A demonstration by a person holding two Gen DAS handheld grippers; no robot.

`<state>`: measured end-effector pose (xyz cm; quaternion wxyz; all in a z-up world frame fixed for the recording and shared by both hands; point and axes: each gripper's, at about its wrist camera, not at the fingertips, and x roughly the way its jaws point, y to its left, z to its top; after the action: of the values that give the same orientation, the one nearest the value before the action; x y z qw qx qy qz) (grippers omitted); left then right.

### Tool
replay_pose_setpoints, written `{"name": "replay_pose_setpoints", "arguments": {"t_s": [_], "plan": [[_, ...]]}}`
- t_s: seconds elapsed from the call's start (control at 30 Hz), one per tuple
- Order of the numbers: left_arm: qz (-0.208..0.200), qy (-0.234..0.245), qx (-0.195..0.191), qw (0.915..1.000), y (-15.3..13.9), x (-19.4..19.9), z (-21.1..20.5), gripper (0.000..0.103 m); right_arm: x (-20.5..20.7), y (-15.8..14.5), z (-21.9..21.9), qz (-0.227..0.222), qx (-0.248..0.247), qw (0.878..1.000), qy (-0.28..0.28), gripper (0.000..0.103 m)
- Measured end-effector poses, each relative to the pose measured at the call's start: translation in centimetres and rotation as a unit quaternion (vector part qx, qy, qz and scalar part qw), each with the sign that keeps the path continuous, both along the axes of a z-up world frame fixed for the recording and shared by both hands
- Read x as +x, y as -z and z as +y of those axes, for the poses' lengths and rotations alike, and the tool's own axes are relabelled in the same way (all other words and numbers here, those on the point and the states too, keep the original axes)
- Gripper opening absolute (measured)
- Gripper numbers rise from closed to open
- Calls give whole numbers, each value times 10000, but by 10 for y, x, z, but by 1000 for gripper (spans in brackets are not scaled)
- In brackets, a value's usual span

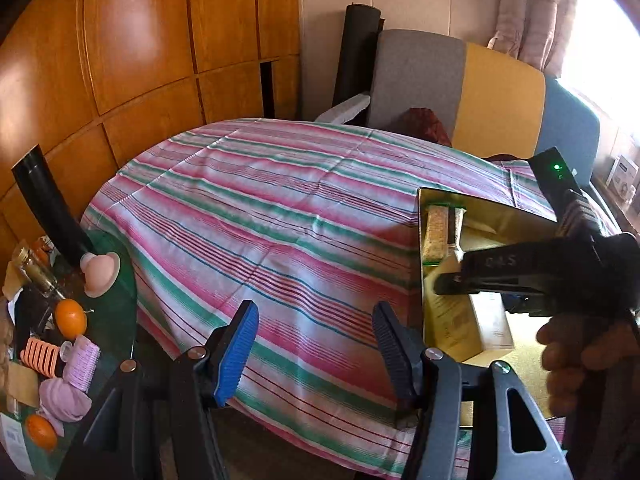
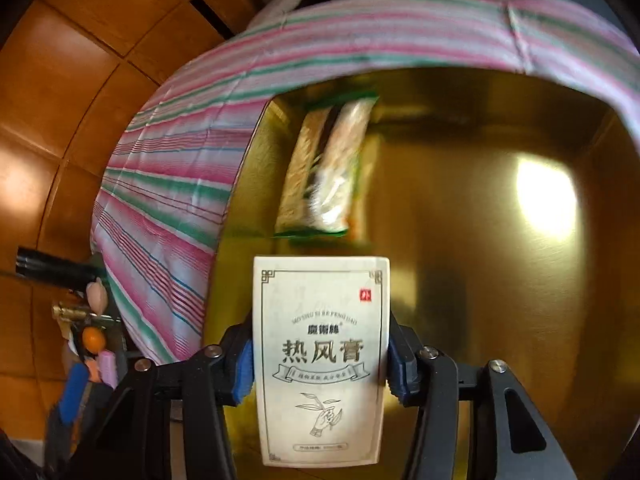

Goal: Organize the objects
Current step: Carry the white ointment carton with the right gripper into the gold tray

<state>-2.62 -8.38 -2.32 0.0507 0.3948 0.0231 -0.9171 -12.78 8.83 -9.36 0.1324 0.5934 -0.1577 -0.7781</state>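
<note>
A white carton with black Chinese characters (image 2: 320,308) sits upright between the blue pads of my right gripper (image 2: 320,364), which is shut on its two sides. It hangs over the open gold box (image 2: 460,280), where a clear snack packet (image 2: 328,176) lies against the left wall. From the left wrist view, the right gripper (image 1: 452,270) reaches into the gold box (image 1: 480,205) from the right, with the carton (image 1: 450,316) below it and the snack packet (image 1: 436,236) behind. My left gripper (image 1: 316,320) stands open over the striped cloth, holding nothing.
The striped tablecloth (image 1: 280,220) covers the table under the gold box. A green glass side table (image 1: 116,320) at the left holds an orange (image 1: 70,319), a pink roller (image 1: 82,360) and other small items. A chair (image 1: 500,100) stands behind. A person's hand (image 1: 580,352) grips the right tool.
</note>
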Motion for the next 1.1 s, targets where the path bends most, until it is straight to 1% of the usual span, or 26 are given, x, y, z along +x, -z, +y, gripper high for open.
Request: {"name": "replay_pose_setpoints", "arguments": {"t_s": [0.03, 0.1, 0.2, 0.27, 0.33, 0.4, 0.47, 0.63, 0.83, 0.97, 1.1], "plan": [[3, -17, 24, 10000, 0, 0, -2, 60, -2, 3, -5, -52, -113, 9999, 32, 58], [42, -97, 49, 9999, -1, 0, -6, 60, -1, 4, -14, -26, -219, 9997, -47, 59], [22, -173, 65, 9998, 1, -1, -10, 60, 6, -1, -21, 100, -180, 9995, -233, 62], [-1, -181, 52, 9998, 2, -2, -10, 60, 14, -10, -21, 352, -31, 9989, -313, 67], [17, -170, 18, 9999, 3, -1, -8, 60, 22, -21, -24, 729, 285, 9961, -398, 73], [43, -146, 0, 9999, 3, -1, -6, 60, 35, -36, -25, 1185, 708, 9891, -519, 74], [45, -130, -41, 9999, 2, -1, -4, 60, 52, -49, -26, 1627, 1092, 9783, -678, 75], [81, -121, -95, 9998, 0, 1, 2, 60, 89, -75, -17, 2388, 1573, 9552, -763, 75], [73, -84, -125, 9999, -2, 4, 10, 60, 119, -105, -1, 2932, 1792, 9371, -610, 75], [92, -41, -147, 9998, -5, 5, 17, 60, 133, -122, 3, 3181, 1924, 9266, -569, 75], [139, 34, -210, 9997, -10, 7, 25, 60, 141, -133, 6, 3340, 1933, 9210, -531, 76]]}}
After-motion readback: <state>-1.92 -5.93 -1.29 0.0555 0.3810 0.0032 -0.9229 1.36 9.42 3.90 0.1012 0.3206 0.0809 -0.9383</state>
